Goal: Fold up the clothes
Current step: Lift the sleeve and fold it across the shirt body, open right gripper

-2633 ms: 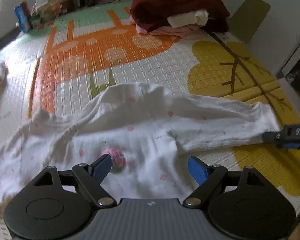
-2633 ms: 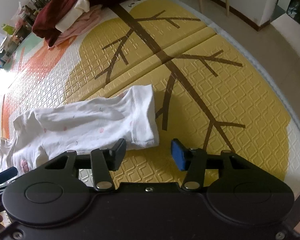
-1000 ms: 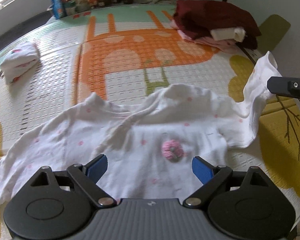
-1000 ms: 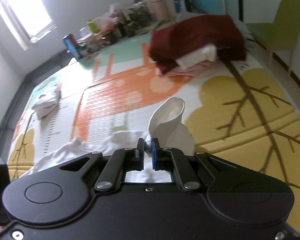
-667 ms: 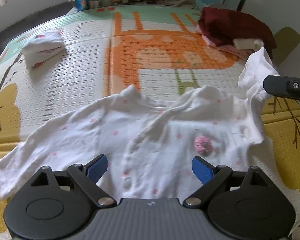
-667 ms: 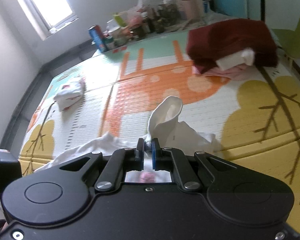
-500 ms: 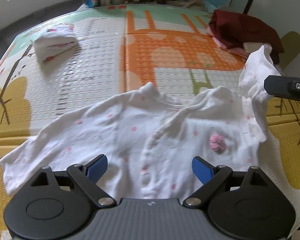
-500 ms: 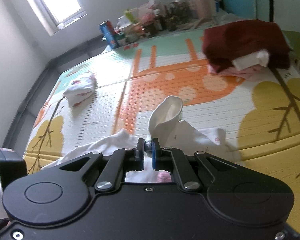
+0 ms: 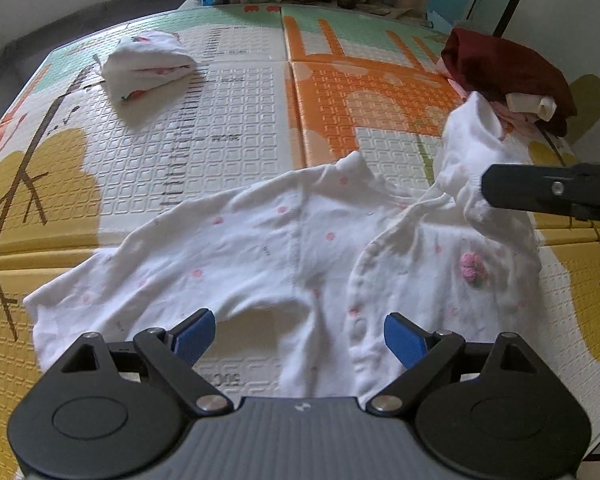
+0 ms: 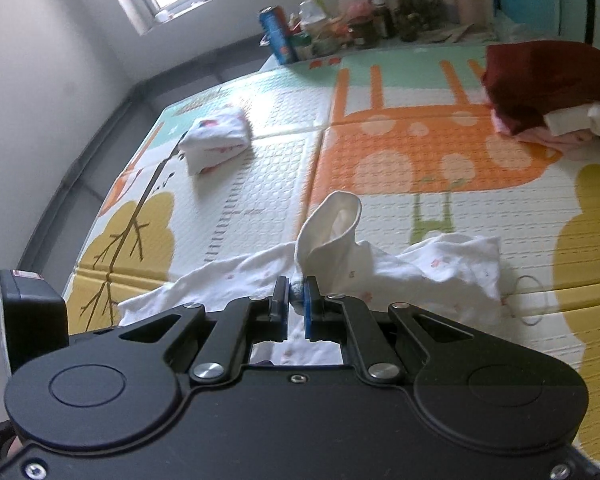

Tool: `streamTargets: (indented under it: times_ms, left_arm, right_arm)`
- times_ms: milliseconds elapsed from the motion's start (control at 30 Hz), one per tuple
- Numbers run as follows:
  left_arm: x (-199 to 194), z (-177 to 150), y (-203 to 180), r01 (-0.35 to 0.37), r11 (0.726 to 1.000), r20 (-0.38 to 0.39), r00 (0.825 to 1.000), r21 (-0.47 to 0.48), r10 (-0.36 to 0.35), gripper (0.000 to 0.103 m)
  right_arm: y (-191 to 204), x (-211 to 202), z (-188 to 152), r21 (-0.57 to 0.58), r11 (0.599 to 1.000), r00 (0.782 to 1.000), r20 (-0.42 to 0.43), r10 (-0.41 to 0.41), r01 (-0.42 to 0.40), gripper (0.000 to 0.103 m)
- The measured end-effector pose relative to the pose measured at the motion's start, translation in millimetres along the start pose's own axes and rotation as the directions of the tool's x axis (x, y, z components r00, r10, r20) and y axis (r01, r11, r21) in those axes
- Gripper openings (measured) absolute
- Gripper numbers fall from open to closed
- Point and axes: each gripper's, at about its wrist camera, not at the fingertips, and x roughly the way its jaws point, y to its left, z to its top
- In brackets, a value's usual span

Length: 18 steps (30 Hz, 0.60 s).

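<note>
The white garment (image 9: 284,248), a small long-sleeved top with pink dots, lies spread face-up across the near half of the play mat (image 9: 228,120), its hem at the near edge; 1 sleeve (image 10: 332,232) is lifted clear of the mat on the right side. The right gripper (image 10: 296,304) has its jaws pinched nearly closed on that sleeve near the cuff, the cuff standing up above the pads; the left gripper (image 9: 298,336) hovers over the hem with its jaws spread wide and nothing between them.

Handling, as a judgement: the fabric is thin, light and limp (it sags from the grip and wrinkles freely), so it will drape rather than hold a crease; it is not fragile. Best hold is at seams, cuffs or hem, where the cloth is doubled; the opposite sleeve end near the left edge looks the next suitable point.

1 folded white bundle (image 9: 148,64) sits toward the far left corner; a dark red pile (image 9: 508,72) sits at the far right.
</note>
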Motion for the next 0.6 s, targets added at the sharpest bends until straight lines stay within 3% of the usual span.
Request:
streamTargets:
  times_ms: [333,600]
  left_arm:
    - [-1,-10,28,0.003,0.999,-0.014,1.000,-0.033,-0.004,0.093]
    - [2,-14,44,-0.002,0.998,-0.032,0.999,-0.058,0.000,0.093]
  right_arm:
    - [32,39,-9,-0.046,0.999,0.997,-0.083,-0.005,0.001,0.006]
    - [40,59,-20,-0.033,0.999,0.988,-0.155,0.028,-0.033,0.014]
